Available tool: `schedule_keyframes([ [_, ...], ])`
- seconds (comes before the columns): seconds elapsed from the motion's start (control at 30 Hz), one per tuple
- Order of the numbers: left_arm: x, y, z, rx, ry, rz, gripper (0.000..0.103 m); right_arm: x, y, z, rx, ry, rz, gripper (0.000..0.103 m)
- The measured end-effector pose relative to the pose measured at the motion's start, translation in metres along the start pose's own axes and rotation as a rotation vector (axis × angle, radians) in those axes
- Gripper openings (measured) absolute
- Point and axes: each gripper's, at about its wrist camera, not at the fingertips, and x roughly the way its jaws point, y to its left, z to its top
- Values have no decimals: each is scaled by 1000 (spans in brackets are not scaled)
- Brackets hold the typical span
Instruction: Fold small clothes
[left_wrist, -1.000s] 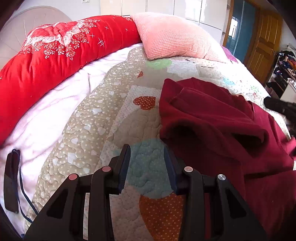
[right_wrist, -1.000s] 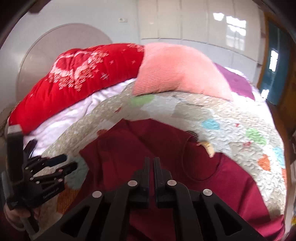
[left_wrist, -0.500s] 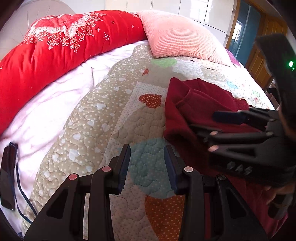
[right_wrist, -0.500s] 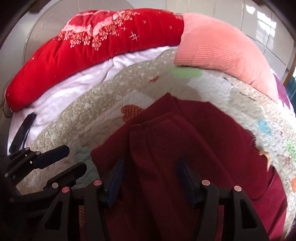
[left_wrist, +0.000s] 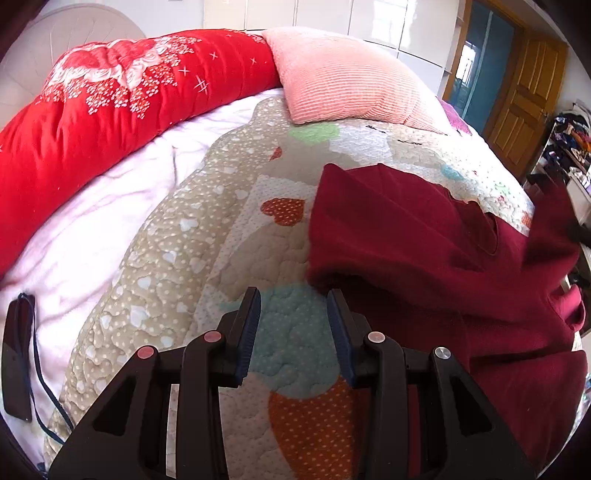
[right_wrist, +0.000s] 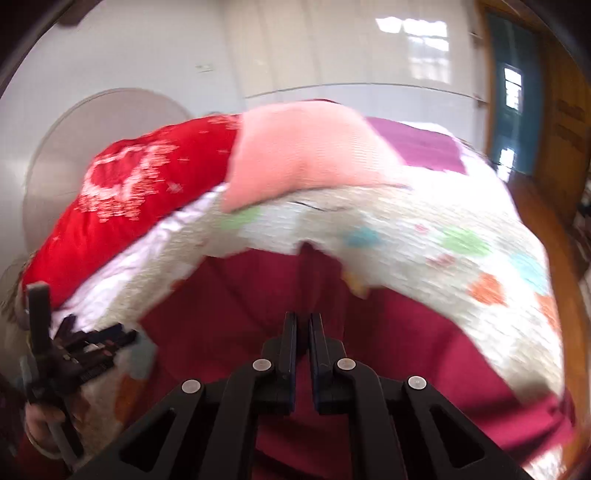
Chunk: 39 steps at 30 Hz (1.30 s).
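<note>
Landmark: dark red sweater (left_wrist: 424, 258), lying partly folded on the patchwork quilt (left_wrist: 177, 266); all places below are given from it.
Left gripper (left_wrist: 293, 325): just beside the sweater's left edge, over bare quilt; jaws partly apart, nothing between them.
Right gripper (right_wrist: 303, 343): above the sweater's middle; jaws have just been closing and now stand all but together; no cloth visibly between them.
Risk 1: the sleeve laid across the body can slide back; cause, soft knit with nothing pinning it.
Risk 2: a grab at the left edge can catch the quilt as well; cause, the edge lies flat on the quilting beside the left gripper.
Risk 3: the right gripper's view is motion-blurred; a hasty next pinch may land off the intended hem.
Surface: soft padded bed, which gives under pressure and creases folds.
Beyond the sweater: pink pillow (left_wrist: 347, 77) and red floral duvet (left_wrist: 110, 110) at the head.
Left of the sweater, well apart: dark case with cord (left_wrist: 16, 354) on the white sheet.
Right of the sweater: wooden door (left_wrist: 528, 99), cluttered rack (left_wrist: 569, 144).
</note>
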Motion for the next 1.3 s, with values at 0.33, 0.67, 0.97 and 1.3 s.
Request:
schedule_keyframes([
  [0.33,9,-5,3,25,17,22,37,-32,-19,-52,-126,137,32,49],
  [0.67,31,-13,8,72,54,33,37,-3,43,-7,-170,24,267,68],
  [0.97,45,-10,12,70,72,20,37,101,40,-29,-266,284,163,31],
  [1.3,50,-9,12,54,74,10,37,129,36,-32,-307,294,166,18],
])
